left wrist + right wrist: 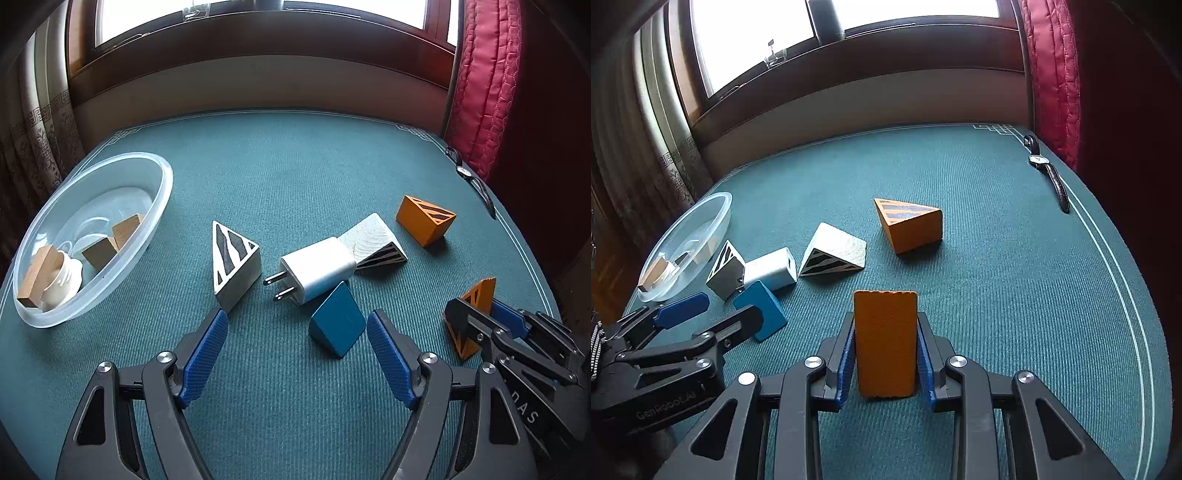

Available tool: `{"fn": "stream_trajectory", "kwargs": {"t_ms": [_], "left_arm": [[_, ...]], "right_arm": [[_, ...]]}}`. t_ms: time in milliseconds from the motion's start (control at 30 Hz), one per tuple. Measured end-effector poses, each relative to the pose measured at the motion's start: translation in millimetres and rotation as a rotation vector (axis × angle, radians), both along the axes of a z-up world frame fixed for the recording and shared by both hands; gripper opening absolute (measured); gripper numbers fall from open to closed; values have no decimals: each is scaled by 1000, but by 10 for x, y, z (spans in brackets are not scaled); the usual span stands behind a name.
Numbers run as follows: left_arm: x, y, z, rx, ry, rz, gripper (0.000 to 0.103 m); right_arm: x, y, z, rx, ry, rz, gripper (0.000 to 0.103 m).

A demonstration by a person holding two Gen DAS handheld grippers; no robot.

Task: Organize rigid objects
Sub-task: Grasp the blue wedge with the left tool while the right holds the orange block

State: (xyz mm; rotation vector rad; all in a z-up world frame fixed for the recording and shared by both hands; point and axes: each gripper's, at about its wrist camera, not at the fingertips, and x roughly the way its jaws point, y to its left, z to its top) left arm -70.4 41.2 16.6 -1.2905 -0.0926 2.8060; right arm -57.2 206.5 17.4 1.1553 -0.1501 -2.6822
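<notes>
Right tool (886, 354) clamped on an orange wedge (885, 343), held above the table (997, 258). Left tool (297, 347) jaws apart, empty, just short of the blue wedge (338, 323). Beyond: white charger (317, 269), striped wedges, clear bowl (162, 192) holding wooden blocks far left.

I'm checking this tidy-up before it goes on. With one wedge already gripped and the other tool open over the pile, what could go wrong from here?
1. The open left tool has the blue wedge at its right finger; the wedge touches the white charger, so closing may nudge both.
2. The right tool grips the orange wedge by its sides only; it might slip on the way to the bowl.
</notes>
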Motion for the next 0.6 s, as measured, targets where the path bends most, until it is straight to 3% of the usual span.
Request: {"fn": "stream_trajectory", "kwargs": {"t_ms": [133,333,600], "left_arm": [[-120,36,-40,18,-18,33,78],[-183,62,-80,16,-24,64,67],[-85,70,-64,18,-16,20,56]], "right_arm": [[14,7,-7,-7,1,-7,31],[19,2,-11,-10,2,-9,31],[17,6,-10,-9,2,-7,31]]}}
